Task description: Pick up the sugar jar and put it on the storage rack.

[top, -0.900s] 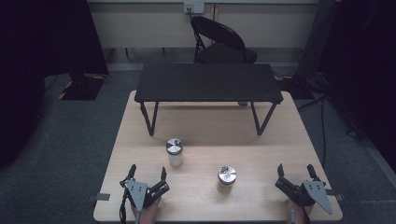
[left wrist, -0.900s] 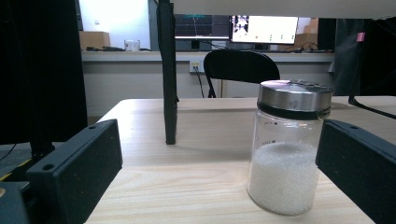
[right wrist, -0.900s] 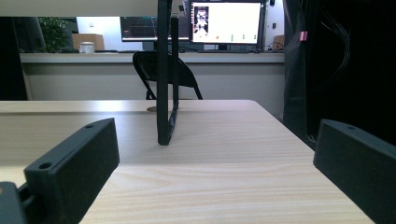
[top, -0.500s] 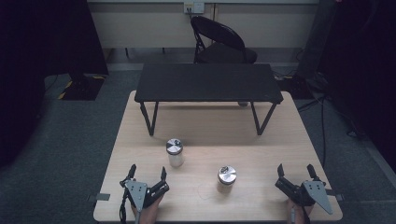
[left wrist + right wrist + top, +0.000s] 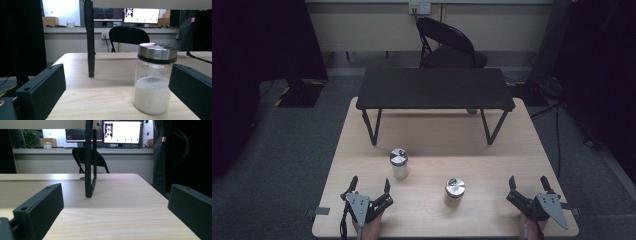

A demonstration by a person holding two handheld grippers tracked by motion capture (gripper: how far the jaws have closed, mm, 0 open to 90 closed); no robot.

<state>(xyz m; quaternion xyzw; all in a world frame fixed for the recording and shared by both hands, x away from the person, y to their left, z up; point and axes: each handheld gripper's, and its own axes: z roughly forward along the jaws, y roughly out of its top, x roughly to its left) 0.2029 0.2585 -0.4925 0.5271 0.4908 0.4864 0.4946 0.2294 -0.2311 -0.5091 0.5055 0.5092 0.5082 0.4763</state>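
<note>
glass jar (image 5: 155, 78) stands just ahead of the gaping left tool (image 5: 369, 190).

A glass jar (image 5: 153, 80) with a metal lid, roughly half filled with white granules, is seen upright on the wooden table (image 5: 100, 87), just beside the right-hand jaw. The jaws are spread wide, nothing gripped. A black stand leg (image 5: 90, 40) is seen beyond.

Grey carpet floor (image 5: 272, 165) – black folding chair (image 5: 452, 47) by pale wall (image 5: 372, 30) – lit monitors (image 5: 122, 131) behind
</note>
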